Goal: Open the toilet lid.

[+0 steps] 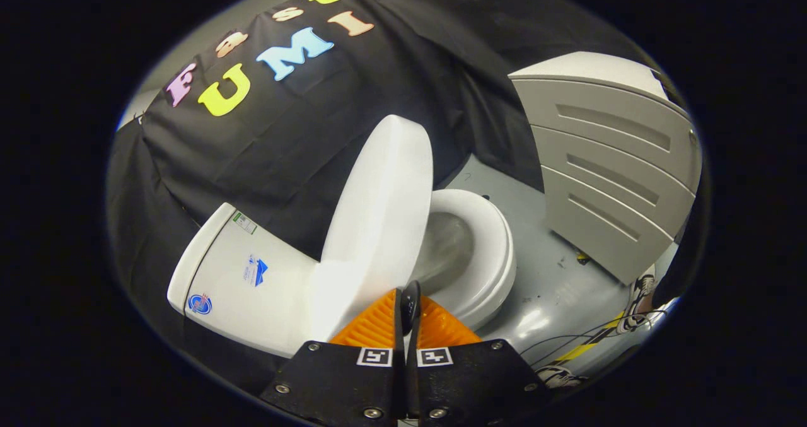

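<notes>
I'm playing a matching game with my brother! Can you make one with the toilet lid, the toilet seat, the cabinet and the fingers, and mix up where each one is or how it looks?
Things:
1. toilet lid
2. toilet seat
3. grey cabinet
4. fingers

States or places:
A. closed together, just in front of the lid's lower edge
B. lying flat around the bowl
C. lifted up, standing on its edge
D. on the floor beyond the toilet, with slotted drawer fronts

Right pairs: 1-C, 2-B, 3-D, 4-A
</notes>
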### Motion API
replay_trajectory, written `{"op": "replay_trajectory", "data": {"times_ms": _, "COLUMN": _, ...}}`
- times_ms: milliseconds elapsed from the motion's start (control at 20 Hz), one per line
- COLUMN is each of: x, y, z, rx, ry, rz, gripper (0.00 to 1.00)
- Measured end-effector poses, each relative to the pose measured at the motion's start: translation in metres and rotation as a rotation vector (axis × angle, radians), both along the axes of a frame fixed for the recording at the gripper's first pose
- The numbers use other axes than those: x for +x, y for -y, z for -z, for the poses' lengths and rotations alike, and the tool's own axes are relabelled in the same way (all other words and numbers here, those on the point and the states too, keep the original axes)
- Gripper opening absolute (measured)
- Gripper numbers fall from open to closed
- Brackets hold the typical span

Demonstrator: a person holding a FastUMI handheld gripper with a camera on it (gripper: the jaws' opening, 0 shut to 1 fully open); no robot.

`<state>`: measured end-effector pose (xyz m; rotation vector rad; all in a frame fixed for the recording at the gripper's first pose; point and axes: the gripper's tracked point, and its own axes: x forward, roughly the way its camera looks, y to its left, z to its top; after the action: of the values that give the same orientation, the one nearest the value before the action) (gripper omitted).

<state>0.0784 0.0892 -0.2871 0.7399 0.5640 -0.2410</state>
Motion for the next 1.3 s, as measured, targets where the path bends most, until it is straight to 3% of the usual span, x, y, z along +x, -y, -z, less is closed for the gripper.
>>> {"op": "replay_trajectory", "data": {"times_ms": 1300, "x": 0.017, "y": -0.067, "z": -0.092, "rx": -0.48, "ry": -0.009, "rz": -0.063, "gripper": 0.0}}
